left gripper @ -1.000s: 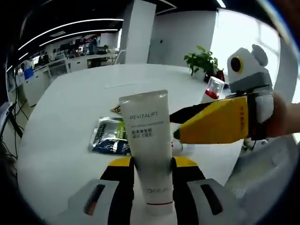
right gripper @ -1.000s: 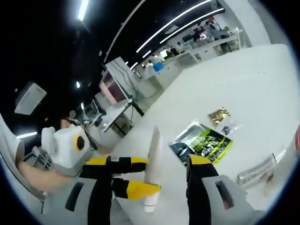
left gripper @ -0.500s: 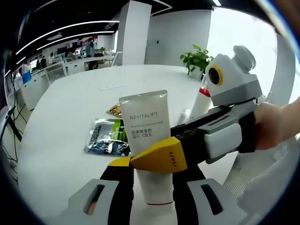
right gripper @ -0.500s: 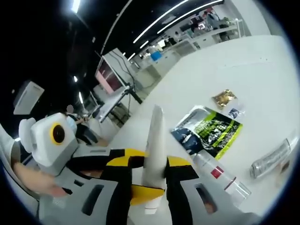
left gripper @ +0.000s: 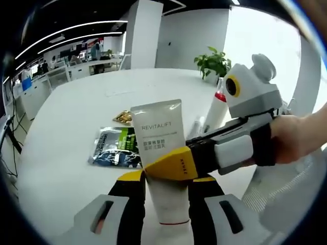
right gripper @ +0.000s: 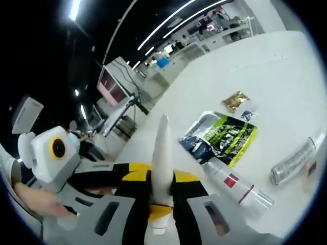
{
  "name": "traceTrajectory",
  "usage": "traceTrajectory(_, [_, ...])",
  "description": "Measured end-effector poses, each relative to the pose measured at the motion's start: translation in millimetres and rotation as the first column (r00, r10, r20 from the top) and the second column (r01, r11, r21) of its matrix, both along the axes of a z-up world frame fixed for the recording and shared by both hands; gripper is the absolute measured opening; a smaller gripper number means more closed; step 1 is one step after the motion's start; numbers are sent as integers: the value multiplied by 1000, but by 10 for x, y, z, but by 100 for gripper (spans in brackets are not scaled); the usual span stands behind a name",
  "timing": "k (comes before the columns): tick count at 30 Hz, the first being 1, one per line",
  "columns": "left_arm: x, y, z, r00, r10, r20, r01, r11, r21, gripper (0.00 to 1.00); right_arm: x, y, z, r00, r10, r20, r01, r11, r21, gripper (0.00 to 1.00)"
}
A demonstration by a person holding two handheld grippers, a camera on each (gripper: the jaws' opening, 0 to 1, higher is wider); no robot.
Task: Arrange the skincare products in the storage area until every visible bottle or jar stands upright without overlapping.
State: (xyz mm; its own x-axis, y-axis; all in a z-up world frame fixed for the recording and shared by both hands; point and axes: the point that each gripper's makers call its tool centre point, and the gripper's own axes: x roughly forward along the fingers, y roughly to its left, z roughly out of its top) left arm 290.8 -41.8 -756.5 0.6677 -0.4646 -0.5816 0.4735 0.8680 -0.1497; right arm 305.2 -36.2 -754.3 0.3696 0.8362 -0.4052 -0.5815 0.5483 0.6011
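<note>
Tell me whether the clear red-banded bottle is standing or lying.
Lying. In the right gripper view the clear bottle rests lengthwise on the white table beside the green packet.

White table (left gripper: 66, 127) bears a sachet pack (right gripper: 220, 138) (green-black), toppled bottles.

right gripper (right gripper: 161, 191) | moved in from beside | jaws now clamp tube (left gripper: 162, 153)

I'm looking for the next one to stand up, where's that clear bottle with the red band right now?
In the right gripper view, the clear bottle lies flat on the white table, right of the right gripper, just below the green sachet.
</note>
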Motion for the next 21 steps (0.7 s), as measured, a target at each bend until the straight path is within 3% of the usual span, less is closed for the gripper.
traceTrajectory(13, [-68,-71,24,1000,-27,-1,27,1000,-12,30,-53,-41,31,999,25,25,-25,1000,2,13])
traceTrajectory(17, [-101,-77,63,999,-44,-12,43,999,-30,30,-79,-99,65,998,32,49,-32,999,-2,12])
traceTrajectory(21, [-149,-91,136,999,-45,-10,45,997,-63,31,-75,-204,136,994,30,108,-28,999,-17,12])
